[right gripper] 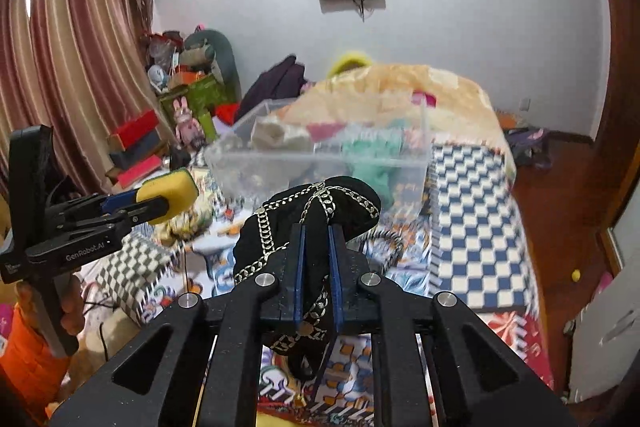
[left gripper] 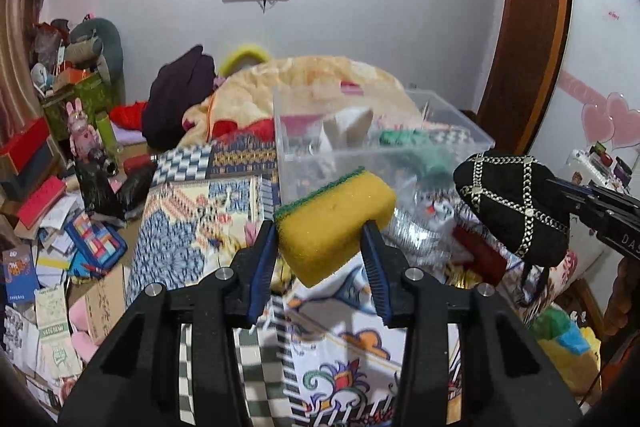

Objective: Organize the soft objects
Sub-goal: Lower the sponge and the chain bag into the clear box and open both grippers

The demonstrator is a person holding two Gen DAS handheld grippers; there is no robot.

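Observation:
My left gripper [left gripper: 320, 231] is shut on a yellow sponge with a green scrub layer [left gripper: 334, 221] and holds it above the patterned bedspread, in front of the clear plastic bin [left gripper: 448, 131]. The sponge also shows at the left of the right wrist view [right gripper: 170, 193]. My right gripper [right gripper: 317, 231] is shut on a black soft pouch with silver chain trim [right gripper: 316, 211], held in the air just before the bin [right gripper: 248, 163]. The pouch shows at the right in the left wrist view [left gripper: 512, 203]. The bin holds a white plush and green cloth.
A patterned bedspread [left gripper: 192, 211] covers the bed, with a cream blanket [left gripper: 320, 75] heaped behind the bin. Boxes, books and toys clutter the floor at left [left gripper: 48, 227]. A wooden door frame [left gripper: 528, 27] stands at right. A checked blue cloth [right gripper: 472, 211] lies to the right.

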